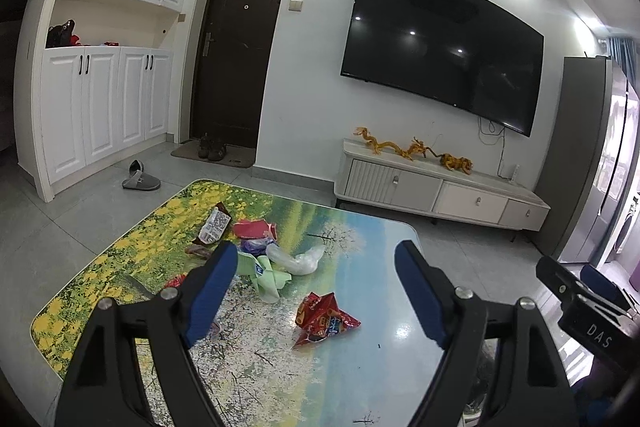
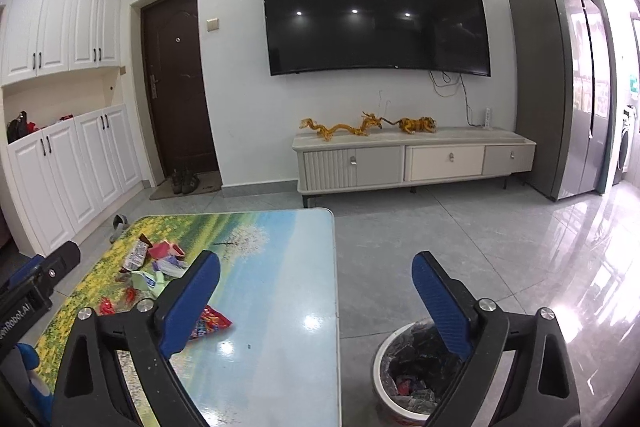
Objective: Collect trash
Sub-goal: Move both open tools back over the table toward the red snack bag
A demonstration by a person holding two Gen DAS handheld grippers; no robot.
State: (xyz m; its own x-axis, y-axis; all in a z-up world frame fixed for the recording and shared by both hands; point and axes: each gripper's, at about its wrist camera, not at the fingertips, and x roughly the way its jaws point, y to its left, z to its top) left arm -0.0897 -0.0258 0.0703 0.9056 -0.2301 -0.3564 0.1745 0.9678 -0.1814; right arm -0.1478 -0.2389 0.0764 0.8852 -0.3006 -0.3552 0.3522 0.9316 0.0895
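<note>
Hovering over the counter (image 1: 360,367), left hand-held gripper (image 1: 316,291) spreading its blue pads wide apart, gripping nothing. Framing the red snack wrapper (image 1: 324,317) between the two pads, with the wrapper sitting nearer the right pad's side of the gap and lying crumpled flat on the counter, its long axis running diagonally, one pointed corner aiming up toward the far edge and another trailing toward the near edge.

Lying beyond the red snack wrapper, toward the counter's far left corner: a loose cluster of litter. Counting from the wrapper outward, a pale green paper scrap (image 1: 266,277), a clear crumpled plastic bag (image 1: 298,259), a purple wrapper (image 1: 252,247), a red carton piece (image 1: 254,229) and a white printed packet (image 1: 216,225), the packet's long axis pointing toward the far left corner. Peeking out left of the left pad, small red scraps (image 1: 174,282).

Holding to the right of the counter, right hand-held gripper (image 2: 316,291) also gaping open and empty, one pad over the counter's right part and the other over the floor. Partly hiding the same red snack wrapper (image 2: 212,325) behind its left pad in the right wrist view.

Standing on the floor just right of the counter's near right edge, a round white trash bin (image 2: 384,359) lined with a dark bag, holding dark crumpled material and a few red and blue wrappers; partly covered by the right pad.
</note>
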